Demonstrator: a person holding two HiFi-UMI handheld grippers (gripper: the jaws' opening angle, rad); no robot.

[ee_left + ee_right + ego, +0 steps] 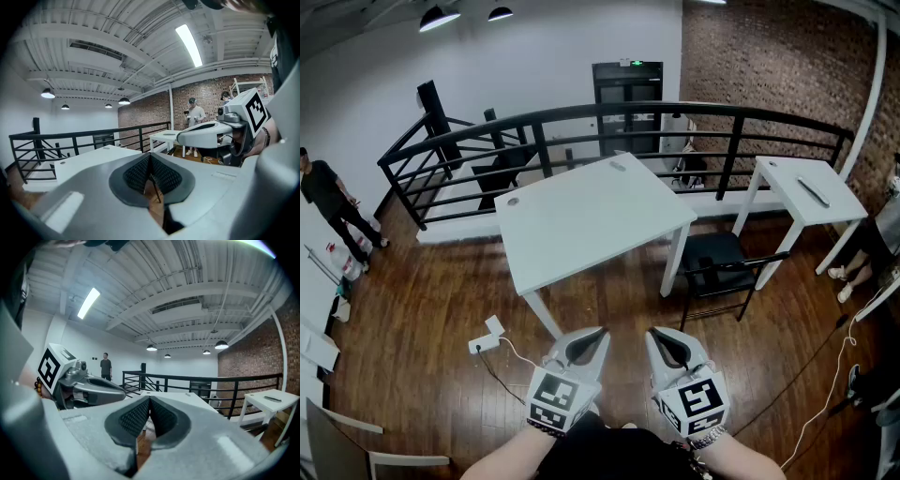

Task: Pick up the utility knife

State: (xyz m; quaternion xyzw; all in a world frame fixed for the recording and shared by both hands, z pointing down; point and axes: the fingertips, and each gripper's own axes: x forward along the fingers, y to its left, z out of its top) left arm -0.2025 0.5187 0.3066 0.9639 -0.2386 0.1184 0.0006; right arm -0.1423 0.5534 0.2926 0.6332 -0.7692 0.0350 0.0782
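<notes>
Left tool (592, 339) and right tool (661, 339) are sitting at bottom centre, each with jaws pressed together on nothing. The likely utility knife (813, 191), too small to confirm, is lying on the small white desk (773, 173) at upper right, well apart from both. Judged light, rigid and smooth-sided, it is calling for a pinch across the mid-handle, clear of the blade end.

Bright, even light falls from a ceiling tube (189, 44) and pendant lamps (151, 348); shadows are soft. Fisheye bending curves the edges, and both gripper views darken at their corners.
</notes>
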